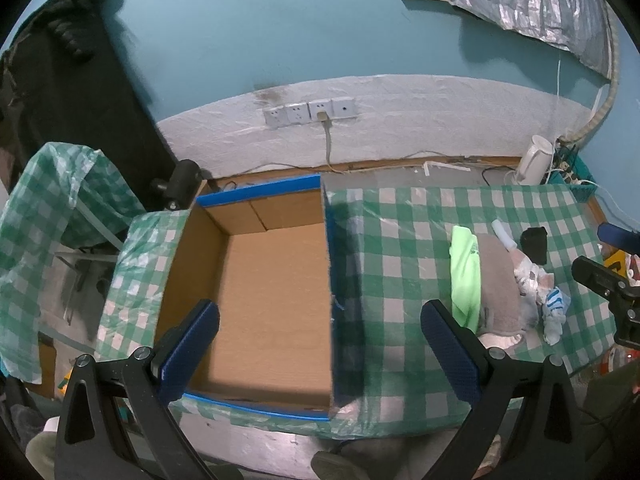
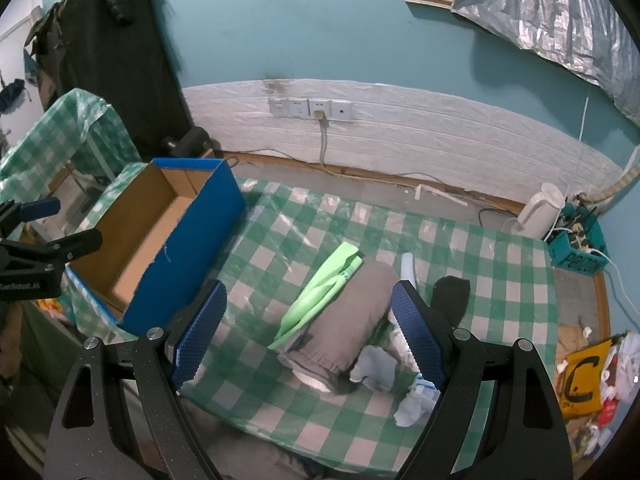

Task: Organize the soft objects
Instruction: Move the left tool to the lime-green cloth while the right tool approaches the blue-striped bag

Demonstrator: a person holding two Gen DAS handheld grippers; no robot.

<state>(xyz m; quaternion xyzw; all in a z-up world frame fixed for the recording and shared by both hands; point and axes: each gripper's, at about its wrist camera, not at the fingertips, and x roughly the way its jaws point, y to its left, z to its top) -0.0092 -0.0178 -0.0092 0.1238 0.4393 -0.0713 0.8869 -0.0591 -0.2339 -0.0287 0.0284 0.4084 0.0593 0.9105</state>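
Two grippers are recorded, both with fingers spread apart and nothing held. The left gripper [image 1: 320, 344] is positioned above the near edge of the cardboard box [image 1: 272, 292], which is seen to contain nothing. The right gripper [image 2: 308, 332] is held over the pile of soft items, its fingers to either side of the grey garment [image 2: 344, 316], without visible contact.

Items listed outward from the right gripper:
- grey garment, lying folded on the checked tablecloth [image 2: 480, 264];
- lime-green cloth [image 2: 320, 292], laid along the grey garment's box-side edge and touching it;
- pale grey sock [image 2: 374, 368], against the garment's near end;
- white and blue sock [image 2: 416, 400], just beside it, near the table's front edge;
- black sock [image 2: 452, 292], slightly apart on the far right;
- white tube-shaped item [image 2: 408, 264], partly hidden behind the right finger.

The box, blue outside, is set at the tablecloth's left end, well apart from the pile.

Progress is judged nil: every soft item remains on the cloth, none is boxed. All transfers appear outstanding.
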